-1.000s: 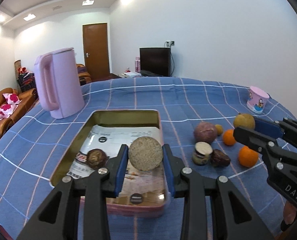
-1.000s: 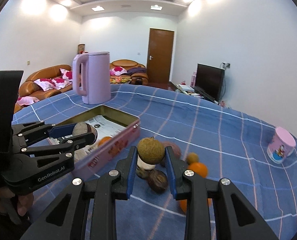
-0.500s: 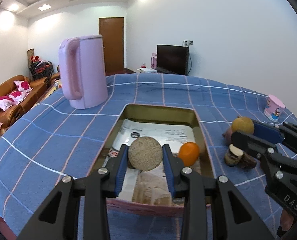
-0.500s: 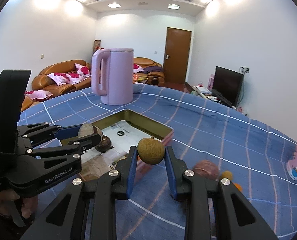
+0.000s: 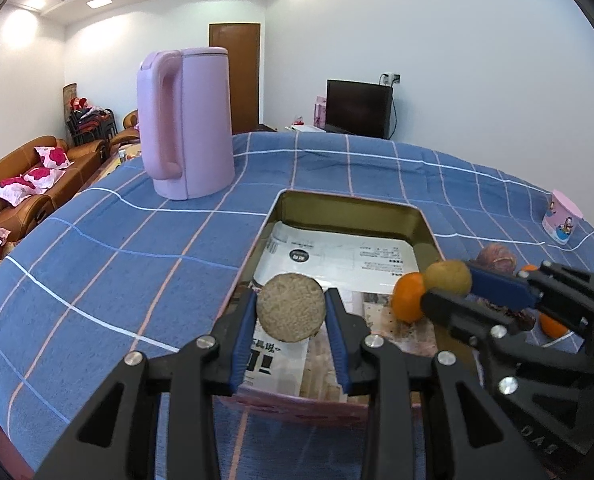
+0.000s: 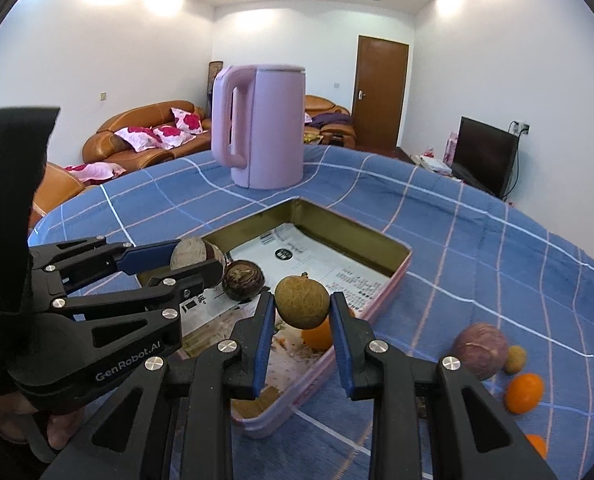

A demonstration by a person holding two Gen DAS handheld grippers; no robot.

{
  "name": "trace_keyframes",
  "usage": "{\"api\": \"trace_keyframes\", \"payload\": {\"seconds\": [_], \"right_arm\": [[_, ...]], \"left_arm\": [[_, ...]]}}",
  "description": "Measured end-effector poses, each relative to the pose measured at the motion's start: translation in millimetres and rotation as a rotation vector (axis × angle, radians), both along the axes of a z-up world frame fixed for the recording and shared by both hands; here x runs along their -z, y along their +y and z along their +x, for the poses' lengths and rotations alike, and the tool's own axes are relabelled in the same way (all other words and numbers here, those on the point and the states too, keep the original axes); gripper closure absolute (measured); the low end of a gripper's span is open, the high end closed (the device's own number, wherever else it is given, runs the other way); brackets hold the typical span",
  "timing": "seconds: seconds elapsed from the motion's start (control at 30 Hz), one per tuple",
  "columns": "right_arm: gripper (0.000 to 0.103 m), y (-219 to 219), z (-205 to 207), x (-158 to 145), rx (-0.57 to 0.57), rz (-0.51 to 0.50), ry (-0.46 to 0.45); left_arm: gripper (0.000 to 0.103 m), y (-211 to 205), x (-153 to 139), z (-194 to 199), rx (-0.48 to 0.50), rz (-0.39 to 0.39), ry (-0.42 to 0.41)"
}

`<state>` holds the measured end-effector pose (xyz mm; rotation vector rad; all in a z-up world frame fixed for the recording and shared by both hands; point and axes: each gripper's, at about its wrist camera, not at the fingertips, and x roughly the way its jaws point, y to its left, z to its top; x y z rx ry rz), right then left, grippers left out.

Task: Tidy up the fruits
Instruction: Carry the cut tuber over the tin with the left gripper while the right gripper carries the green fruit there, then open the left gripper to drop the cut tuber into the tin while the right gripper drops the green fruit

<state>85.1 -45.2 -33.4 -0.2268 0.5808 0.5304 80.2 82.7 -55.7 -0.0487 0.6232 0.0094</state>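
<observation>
Tin [image 5: 424, 229]: brought nearer within the last second; an orange [image 5: 407, 296] already lay inside.
Left gripper [image 5: 291, 316]: clenched on a round fruit [image 5: 291, 306], carried over the tin.
Right gripper [image 6: 302, 311]: clenched on a green fruit [image 6: 301, 301], carried above the tin's near rim; release judged next.

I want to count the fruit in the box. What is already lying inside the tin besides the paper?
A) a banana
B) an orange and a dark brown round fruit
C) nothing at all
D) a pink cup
B: the orange and the dark brown round fruit lie on the paper in the tin.
</observation>
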Motion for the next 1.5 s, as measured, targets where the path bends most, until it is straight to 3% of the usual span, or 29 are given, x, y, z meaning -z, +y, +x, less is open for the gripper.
{"api": "trace_keyframes", "payload": {"seconds": [0.47, 1.13, 1.27, 1.33, 1.4, 1.5], "right_arm": [[0.073, 11, 10, 13, -0.014, -0.026, 0.059], [0.070, 13, 10, 12, -0.008, -0.040, 0.049], [0.064, 8, 4, 9, 0.011, -0.039, 0.020], [0.054, 1, 0, 5, 0.032, -0.043, 0.002], [0.050, -12, -4, 1, 0.048, -0.036, -0.012], [0.049, -38, -13, -7, 0.089, -0.019, -0.034]], "left_arm": [[0.067, -2, 7, 8, 0.016, 0.010, 0.039], [0.066, -2, 7, 2, -0.002, 0.029, 0.029], [0.048, 0, 4, -2, -0.011, 0.016, 0.024], [0.039, -4, 0, -6, -0.007, 0.024, 0.012], [0.023, -11, -4, -12, 0.003, 0.032, -0.011], [0.022, -26, -11, -16, 0.040, 0.037, -0.032]]}}
